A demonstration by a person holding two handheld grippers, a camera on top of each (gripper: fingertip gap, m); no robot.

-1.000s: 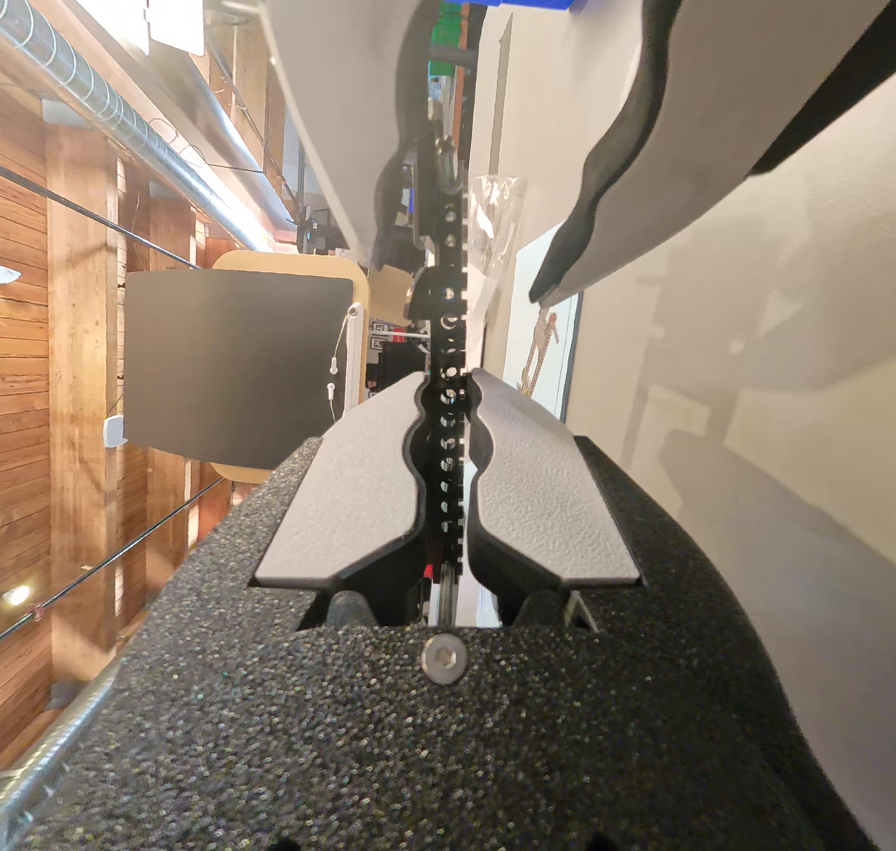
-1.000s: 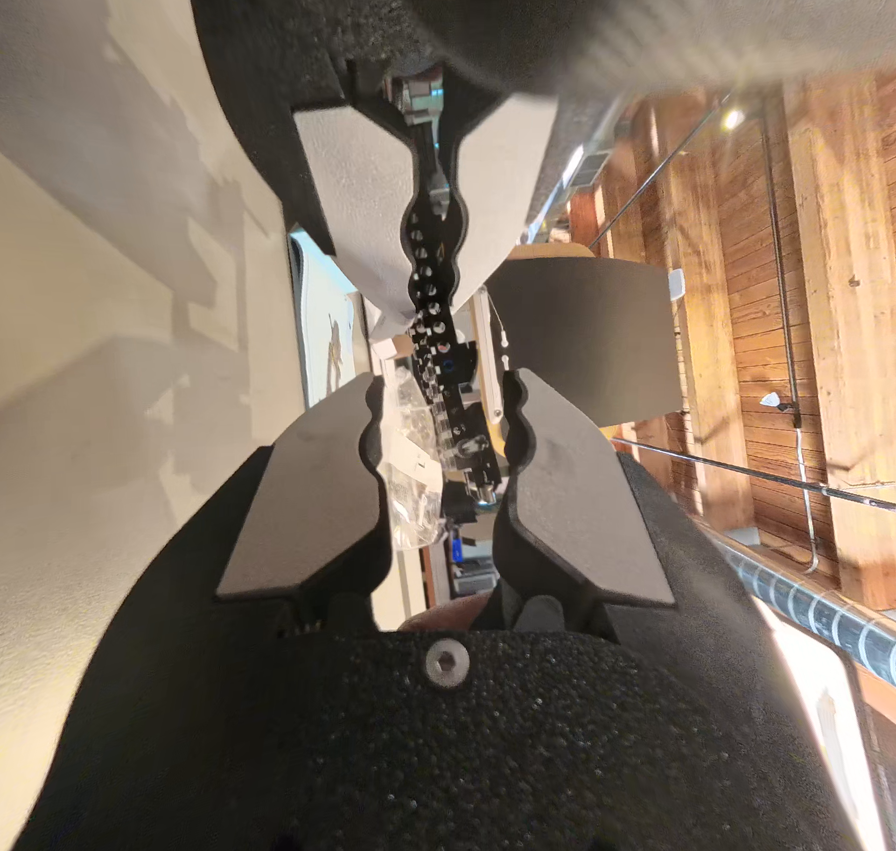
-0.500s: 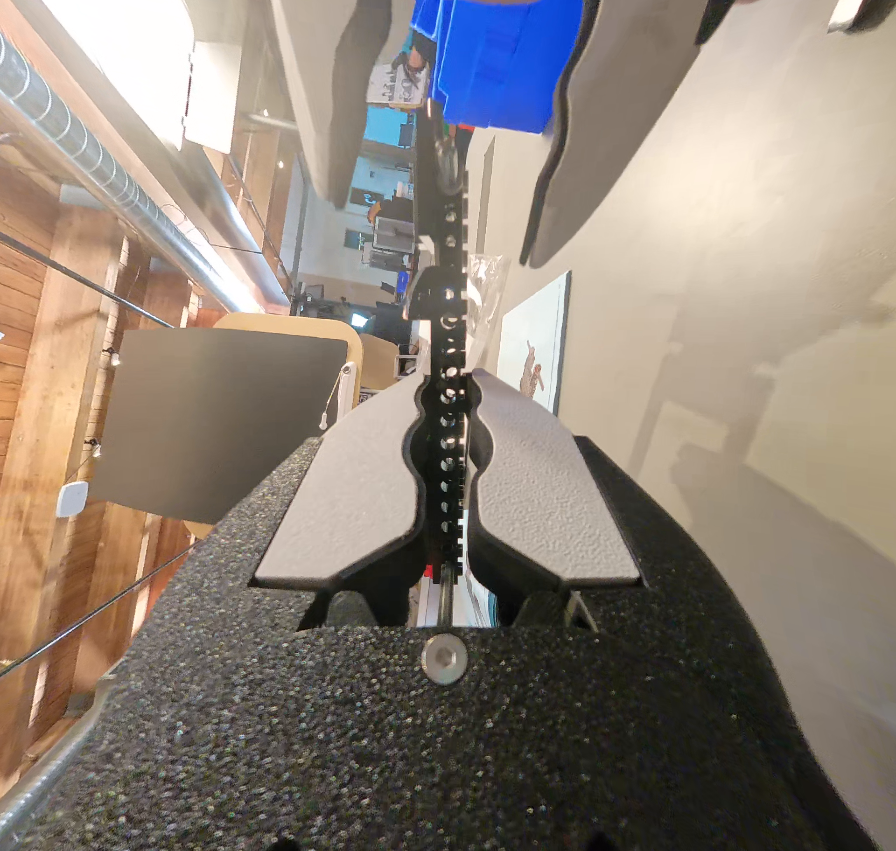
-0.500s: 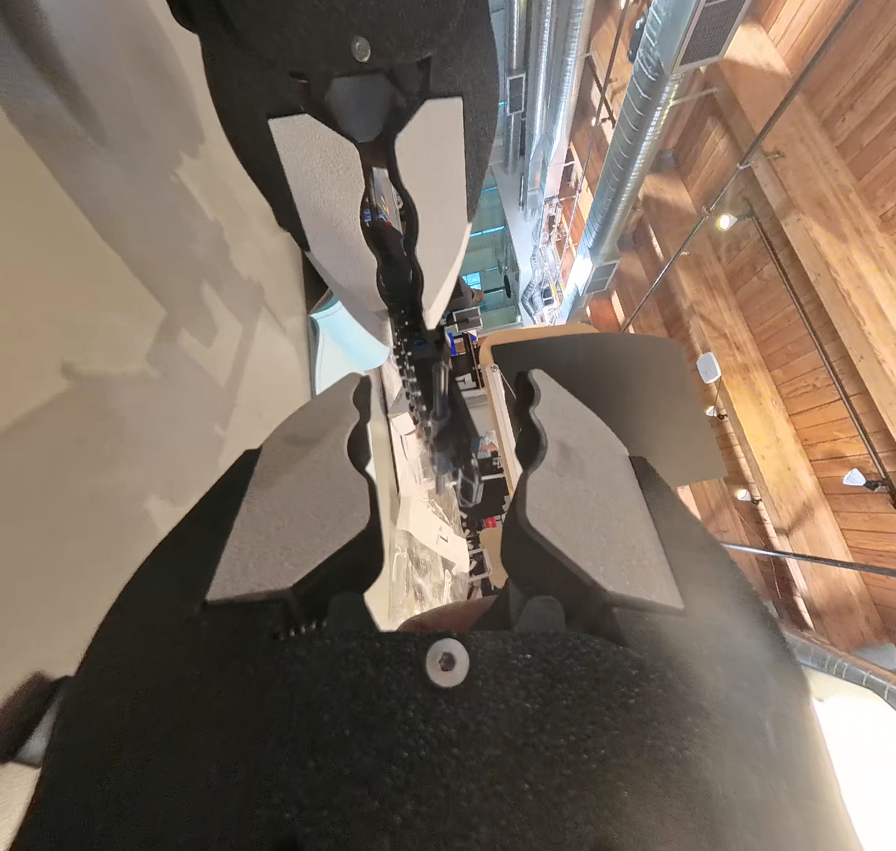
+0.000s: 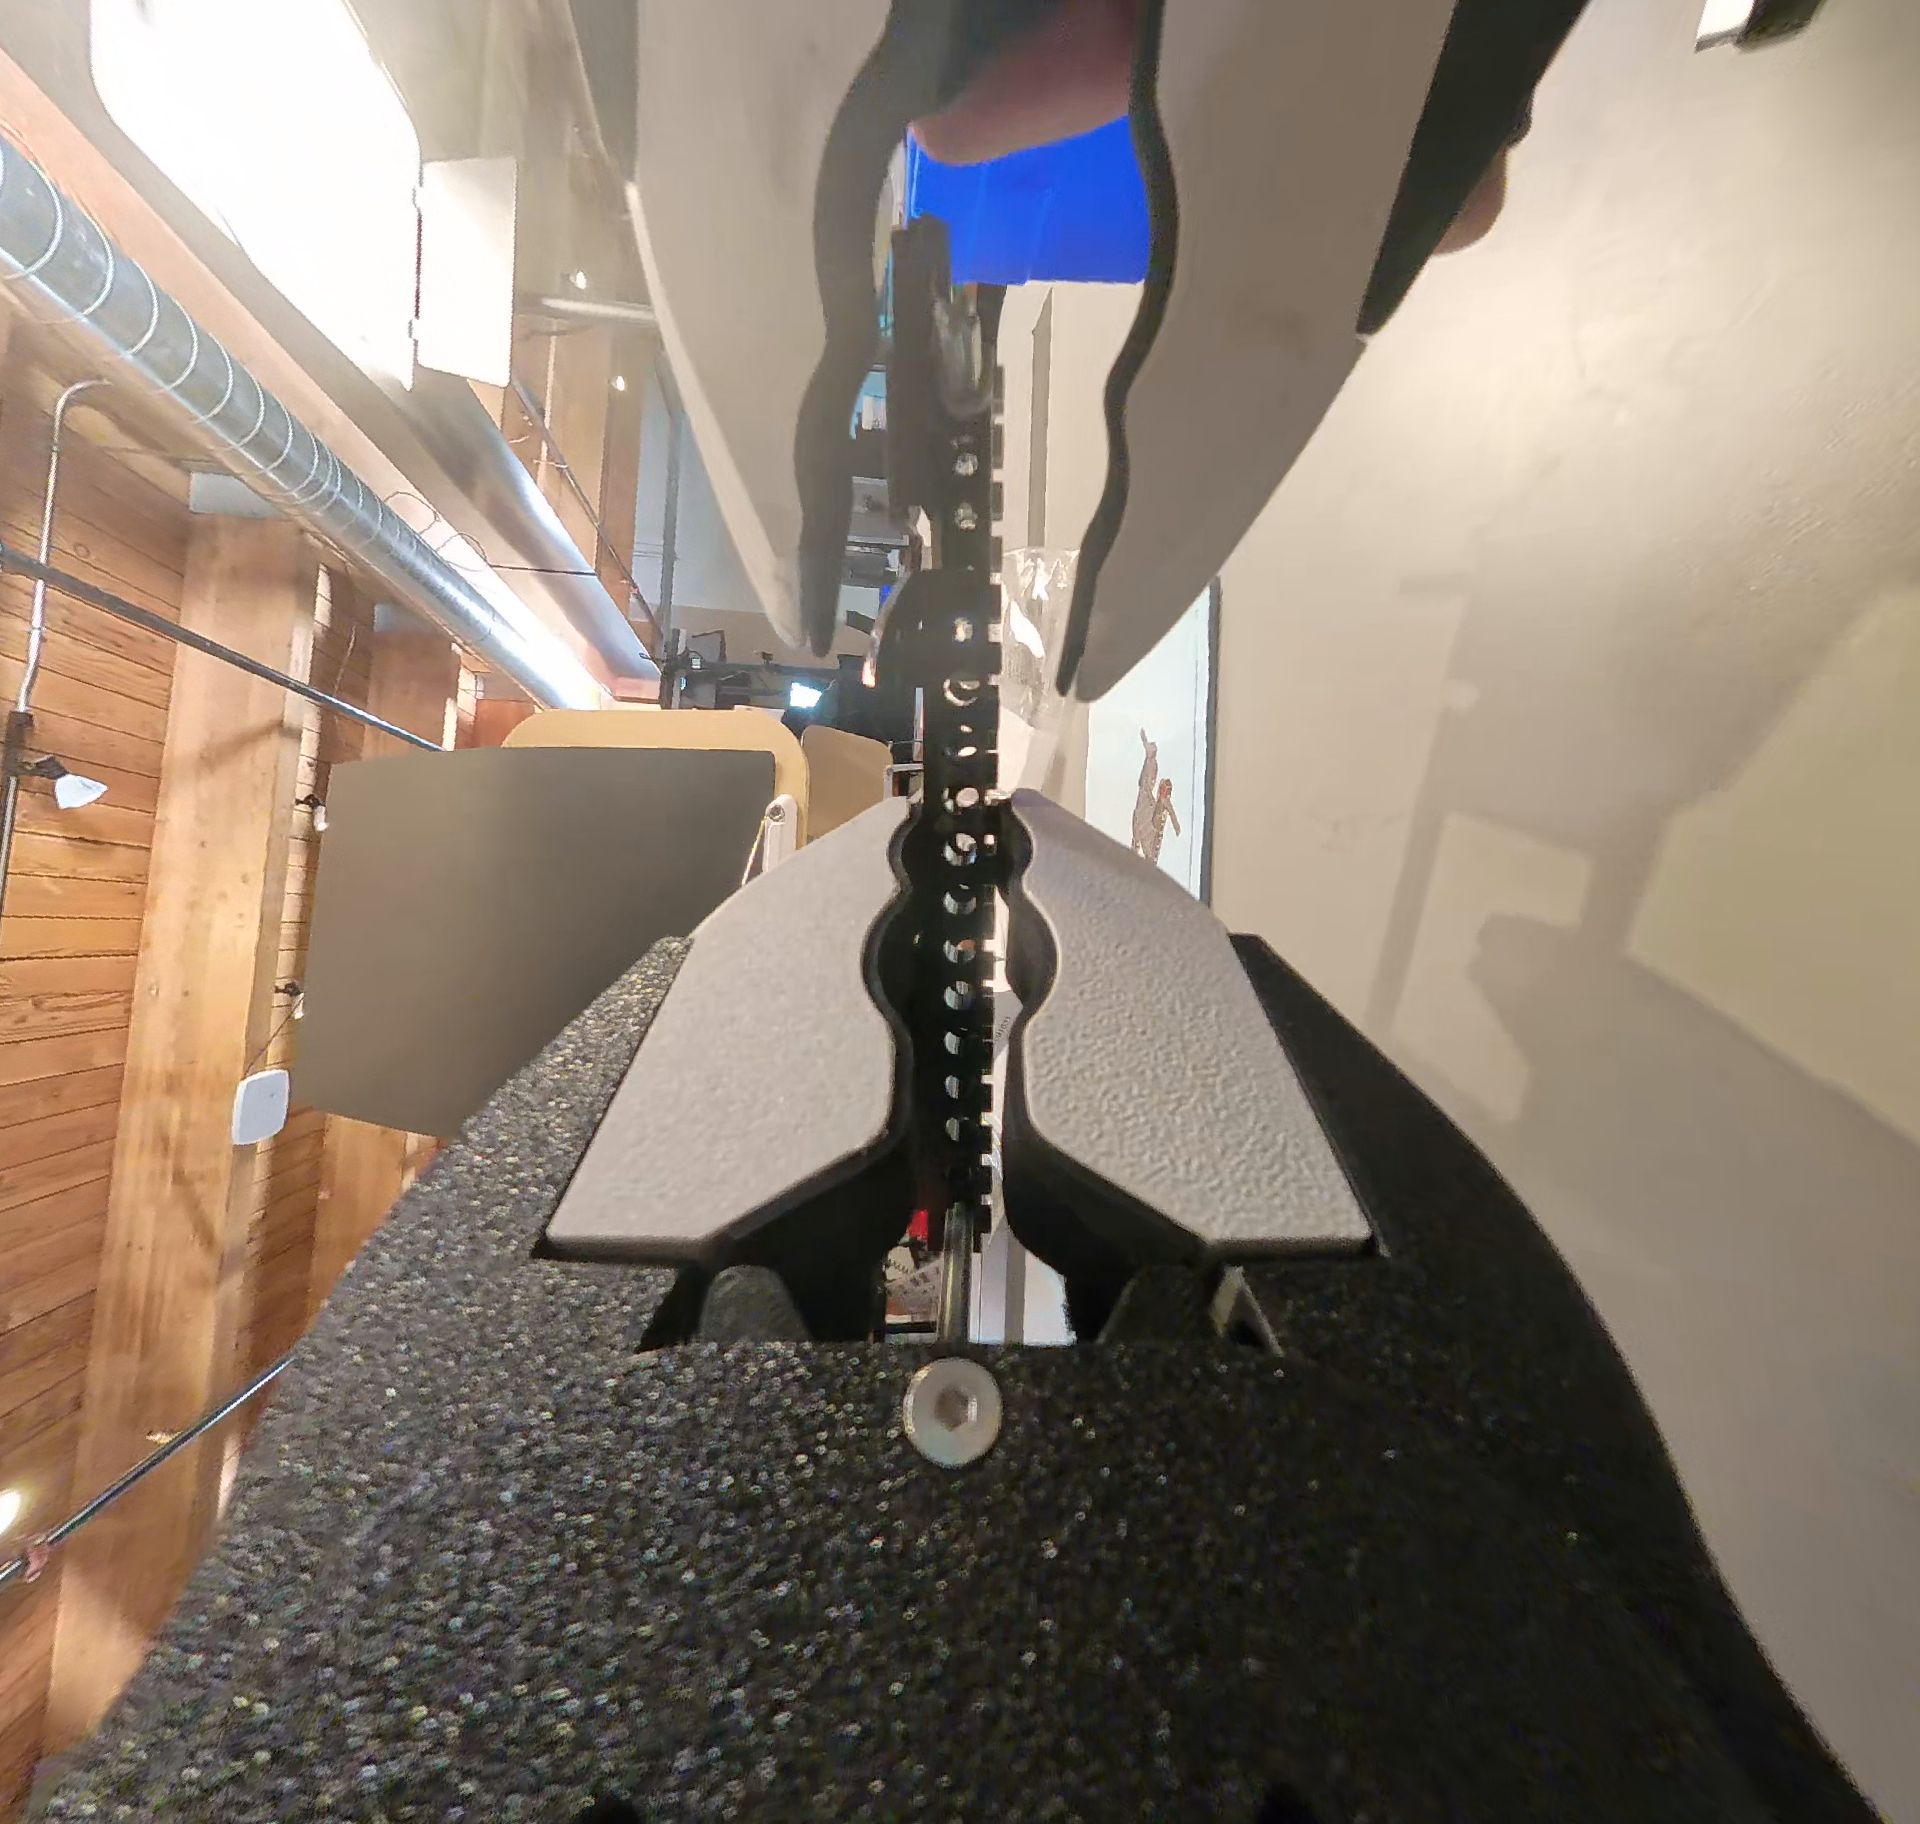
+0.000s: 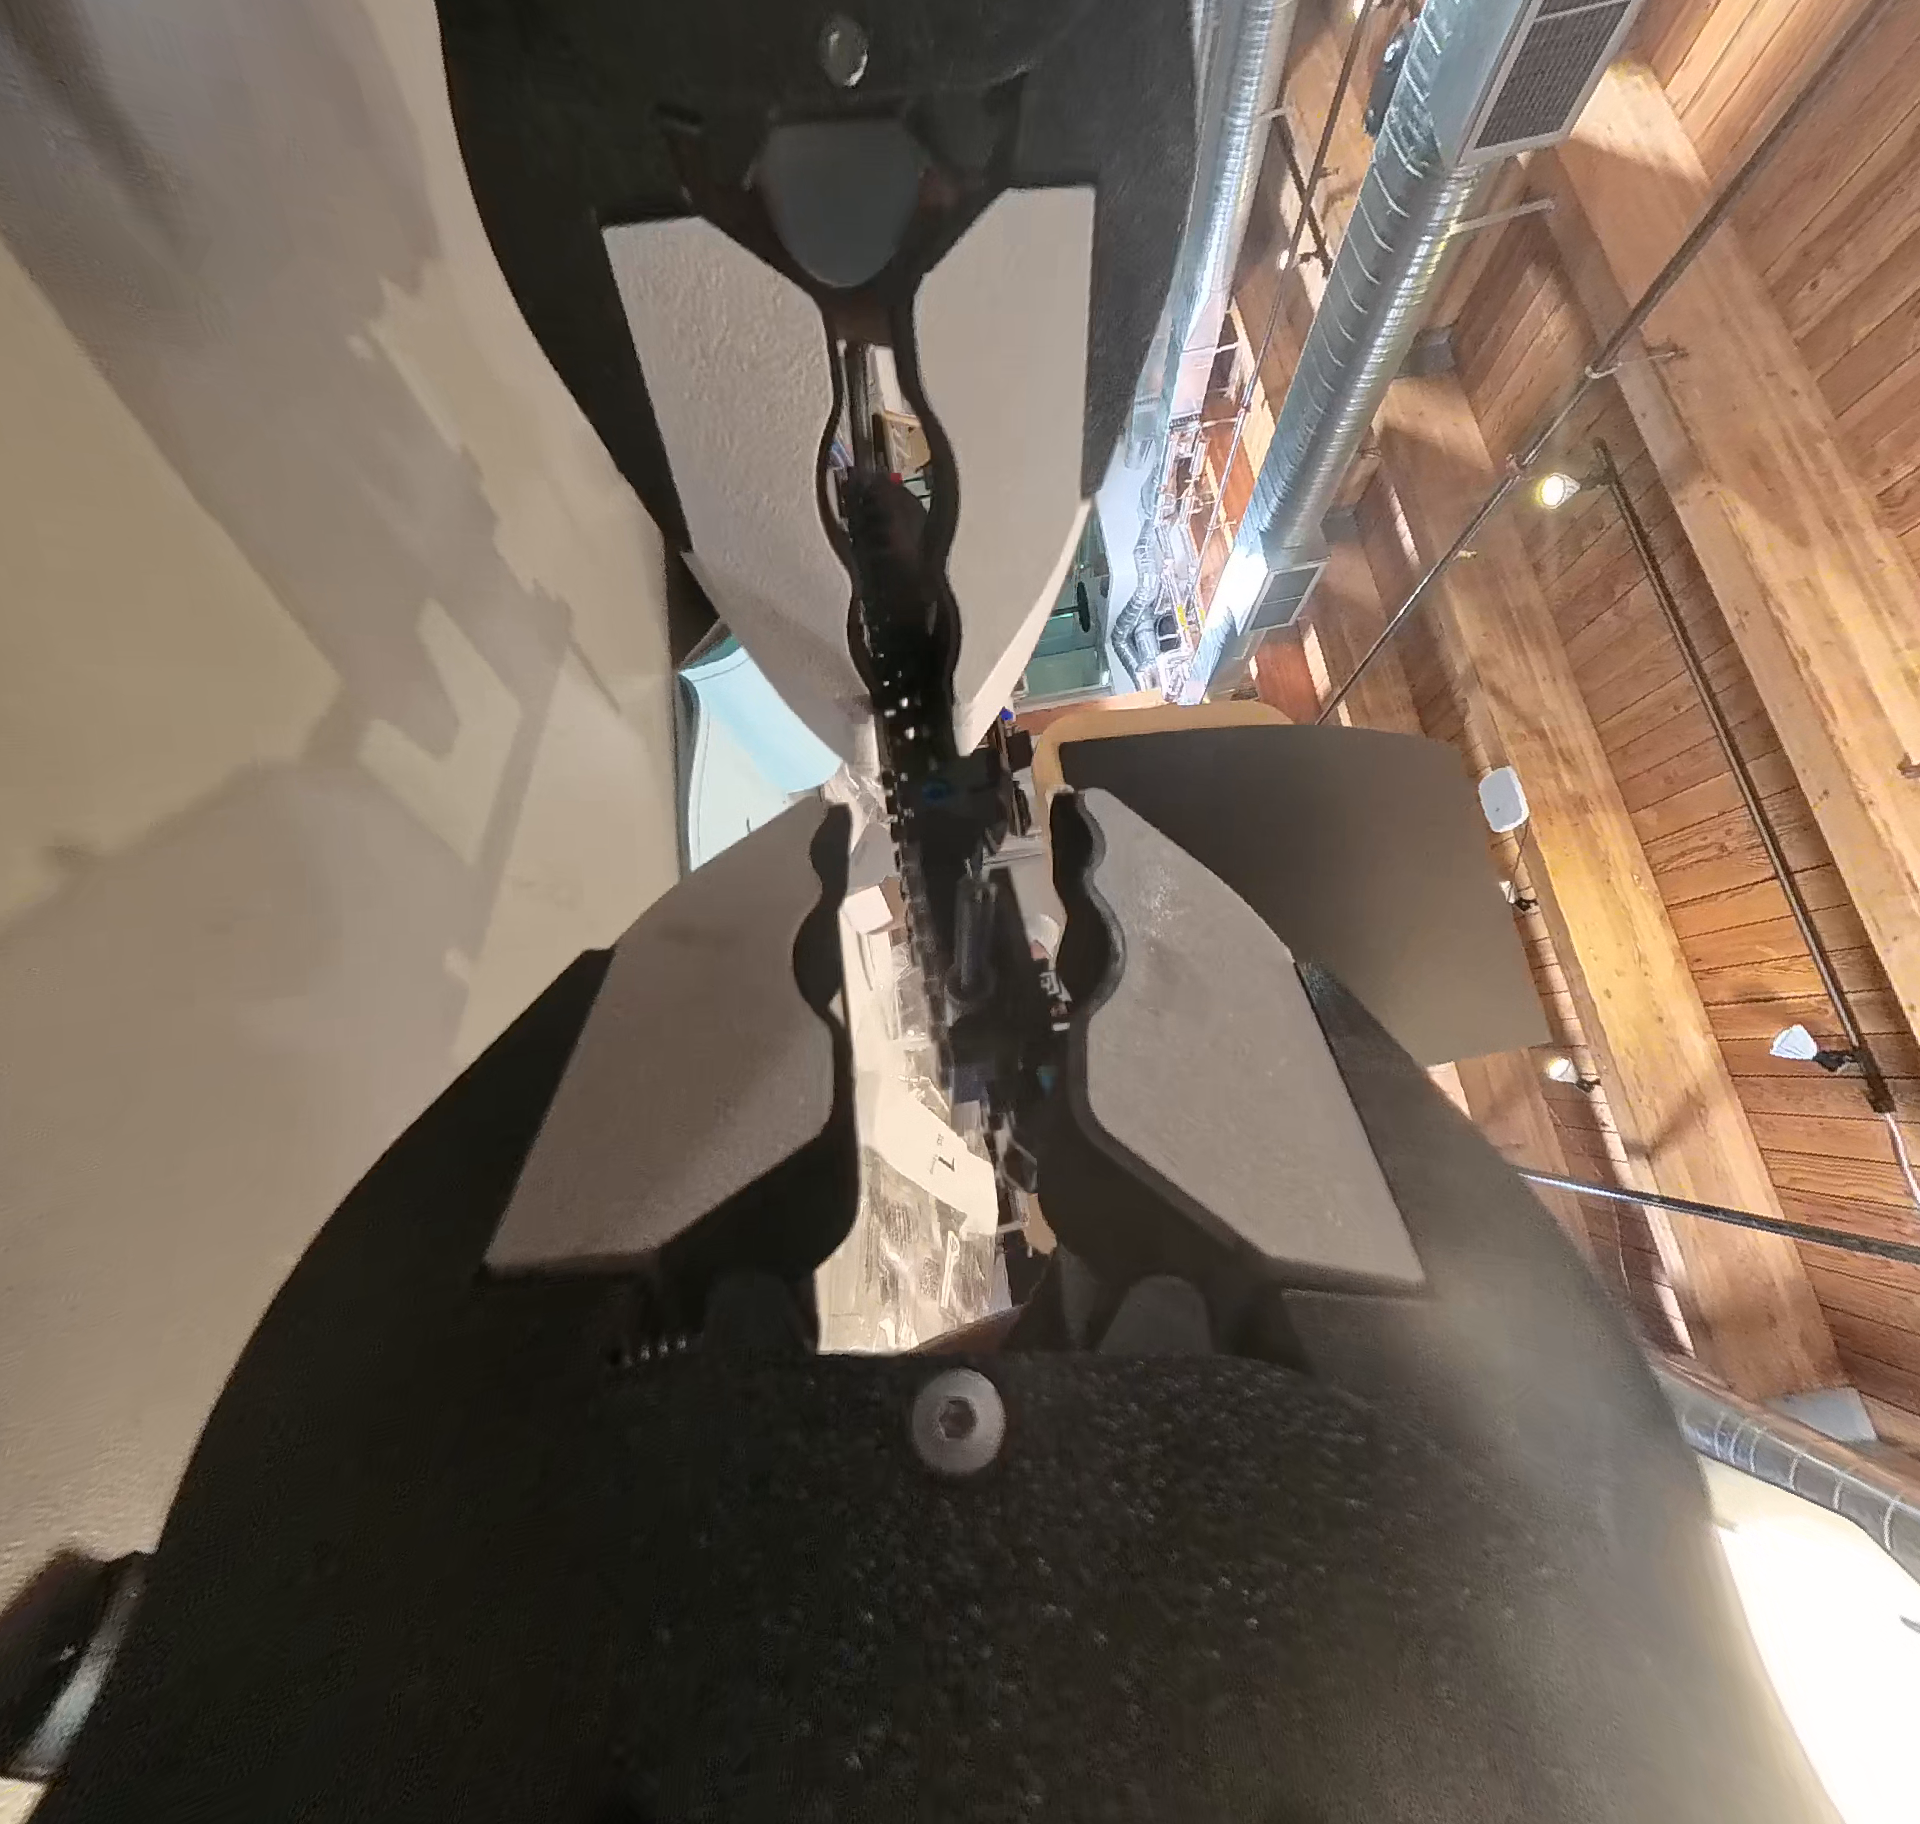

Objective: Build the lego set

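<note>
By a pale wall (image 5: 1558,631), the left gripper (image 5: 951,818) pinches a stiff, thin black strip with holes (image 5: 961,735); the right gripper (image 6: 945,829) is spread around its far end.

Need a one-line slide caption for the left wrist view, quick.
Left tongs clamp a black perforated strip; open right tongs straddle its far end.

Black perforated strip (image 5: 961,901) clamped edge-on in left gripper (image 5: 954,818).

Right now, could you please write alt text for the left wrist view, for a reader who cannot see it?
The left gripper is clamped on a black perforated strip that runs straight ahead. The right gripper, jaws apart, faces it with a finger on either side of the strip's far end.
</note>
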